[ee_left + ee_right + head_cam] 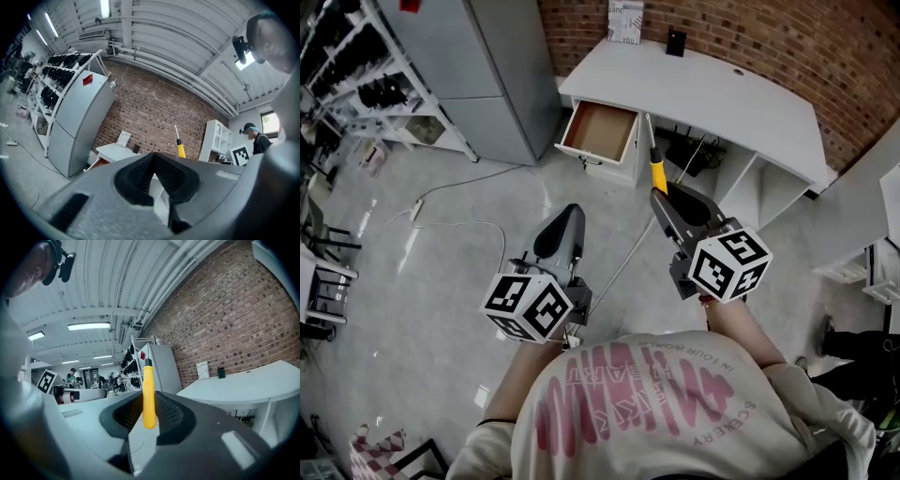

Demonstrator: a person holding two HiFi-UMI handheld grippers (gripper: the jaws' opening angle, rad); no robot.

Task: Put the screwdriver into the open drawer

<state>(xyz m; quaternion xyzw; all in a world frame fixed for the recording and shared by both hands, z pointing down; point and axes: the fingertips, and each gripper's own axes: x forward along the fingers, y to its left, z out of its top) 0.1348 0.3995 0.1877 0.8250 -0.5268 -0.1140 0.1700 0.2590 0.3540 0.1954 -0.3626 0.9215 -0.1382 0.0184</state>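
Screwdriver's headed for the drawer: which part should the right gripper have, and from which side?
The yellow handle of the screwdriver, with the pads on its two sides near the butt, as the right gripper has it now. The handle is the thick, round part. The thin shaft runs free ahead of the jaws, ready for the open drawer.

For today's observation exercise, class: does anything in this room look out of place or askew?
The drawer hangs pulled out of the white desk, showing a bare bottom. A loose white cable trails across the floor.

workshop with a brick wall [750, 37], storage racks [366, 75] and concrete floor [422, 309].
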